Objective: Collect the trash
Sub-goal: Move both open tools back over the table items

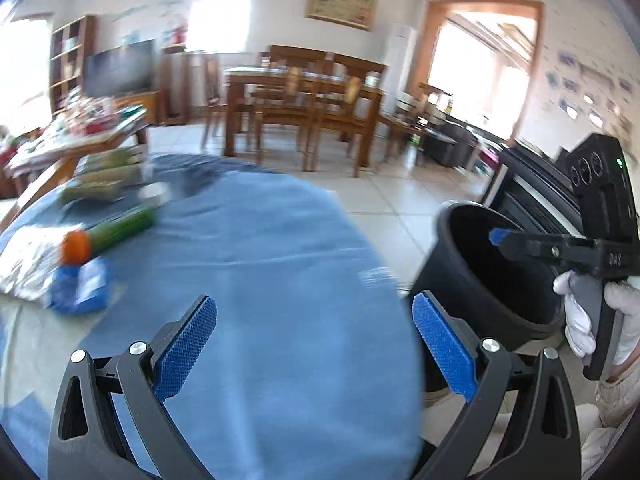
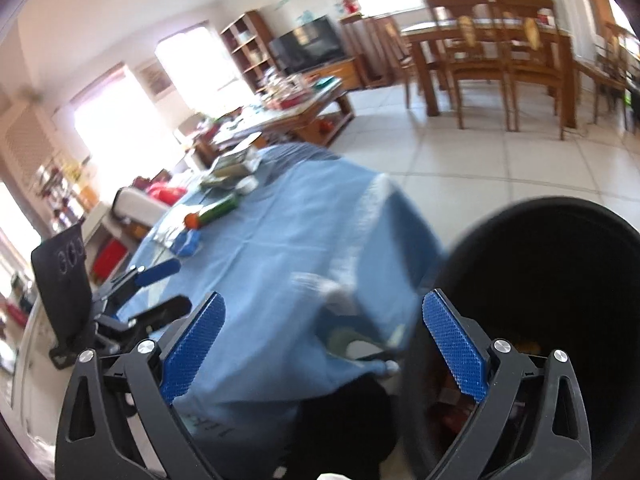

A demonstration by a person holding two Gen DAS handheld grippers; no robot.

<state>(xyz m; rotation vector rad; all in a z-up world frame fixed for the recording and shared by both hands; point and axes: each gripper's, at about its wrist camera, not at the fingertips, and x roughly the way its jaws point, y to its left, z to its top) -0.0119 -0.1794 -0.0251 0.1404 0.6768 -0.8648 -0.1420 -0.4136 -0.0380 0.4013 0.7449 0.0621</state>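
A round table under a blue cloth holds trash at its far left: a green bottle with an orange cap, a blue packet, crumpled white wrapping and food trays. A black bin stands on the floor right of the table. My left gripper is open and empty above the cloth. My right gripper is open and empty at the table's edge beside the bin; it also shows in the left wrist view over the bin's mouth. The bottle and packet lie far off.
A cluttered wooden coffee table stands behind the round table. A dining table with chairs is across the tiled floor. A TV and shelves line the back wall. A white item lies blurred near the cloth's edge.
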